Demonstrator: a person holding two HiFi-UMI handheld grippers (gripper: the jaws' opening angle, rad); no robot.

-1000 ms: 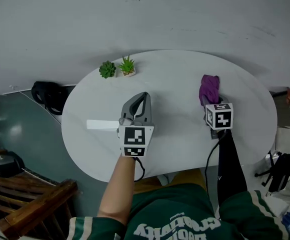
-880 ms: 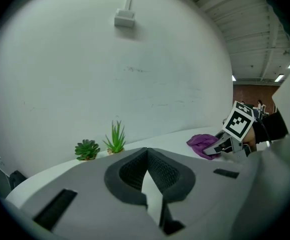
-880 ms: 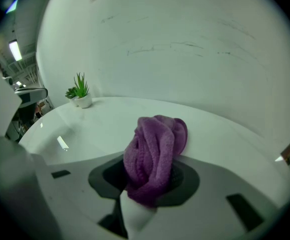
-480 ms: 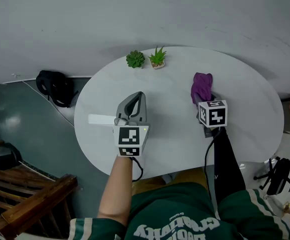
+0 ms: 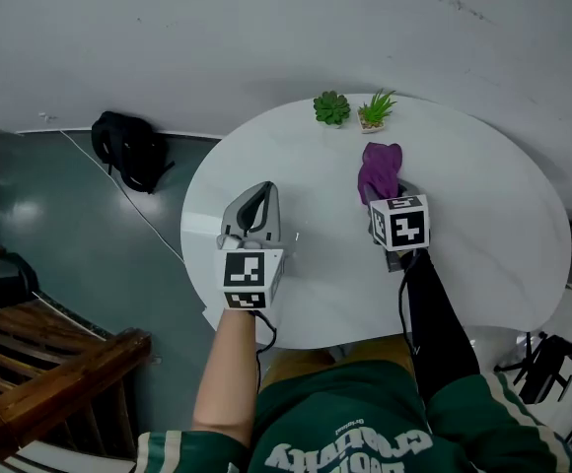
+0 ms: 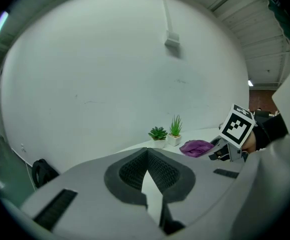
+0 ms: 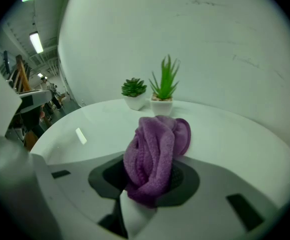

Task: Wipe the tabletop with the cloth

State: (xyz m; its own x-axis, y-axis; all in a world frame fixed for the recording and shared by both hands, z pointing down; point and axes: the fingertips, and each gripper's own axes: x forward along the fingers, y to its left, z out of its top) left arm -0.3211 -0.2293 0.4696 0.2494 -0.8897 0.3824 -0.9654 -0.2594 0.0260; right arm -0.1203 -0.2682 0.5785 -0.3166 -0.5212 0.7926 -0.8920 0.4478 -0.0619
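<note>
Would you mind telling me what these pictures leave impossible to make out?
- Head view: whether the cloth touches the table; the right gripper covers its lower part.
- Right gripper view: the cloth's clamped end, buried between the jaws.
- Left gripper view: the table under the left gripper, hidden by its body.

Even soft light, faint tabletop glare (fisheye-warped gripper views).
</note>
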